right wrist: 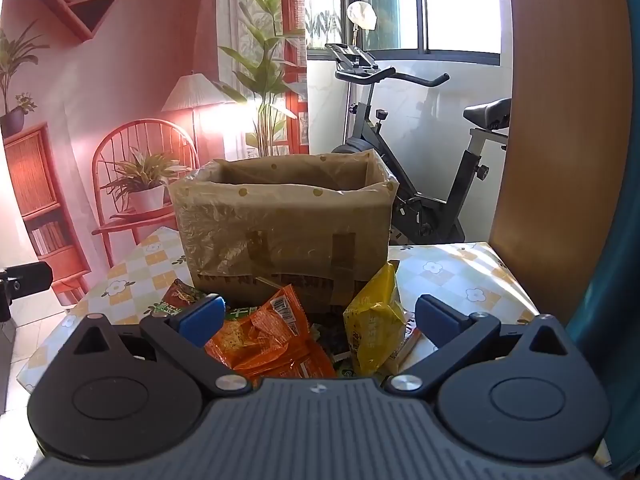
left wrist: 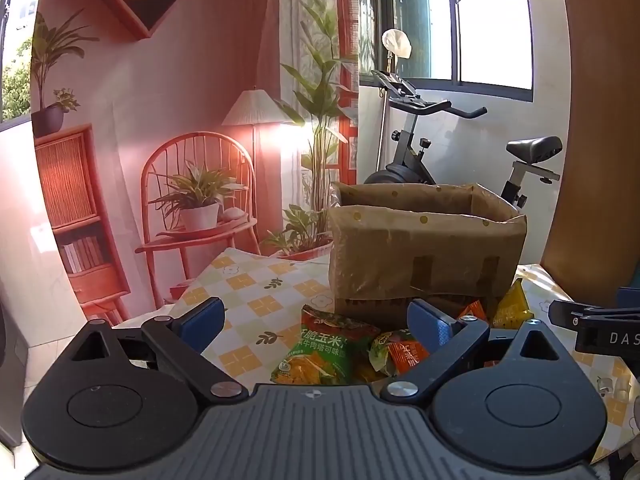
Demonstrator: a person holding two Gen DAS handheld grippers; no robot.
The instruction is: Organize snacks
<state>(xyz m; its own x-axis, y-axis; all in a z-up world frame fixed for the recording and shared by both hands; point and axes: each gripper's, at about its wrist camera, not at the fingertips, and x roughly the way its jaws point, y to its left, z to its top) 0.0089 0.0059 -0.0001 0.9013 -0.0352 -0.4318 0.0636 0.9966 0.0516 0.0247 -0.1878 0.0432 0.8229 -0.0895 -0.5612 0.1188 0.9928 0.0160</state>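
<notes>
I see a table (right wrist: 460,276) covered with a yellow-and-white checked cloth, and on it a tall cardboard box (right wrist: 284,228) lined with a clear dotted plastic bag, its top open. The box stands toward the back of the table; behind it are an exercise bike (right wrist: 404,148) and a backdrop printed with a chair and plants.

The snacks lie in a loose heap right in front of the box, against its lower face. From my right camera, a crumpled orange packet (right wrist: 268,332) sits in the middle of the heap, and a yellow packet (right wrist: 374,320) stands tilted just beside it, leaning toward the box corner. From my left camera, a green packet (left wrist: 320,348) lies flat nearest to me, with a smaller orange-and-green one (left wrist: 394,350) touching its right side.

My left gripper (left wrist: 318,320) hangs over the green packet with its jaws spread wide, nothing between the blue pads (left wrist: 200,318). My right gripper (right wrist: 320,314) hangs over the orange and yellow packets, jaws also wide apart, gripping nothing; the packets lie below and between its fingers.
</notes>
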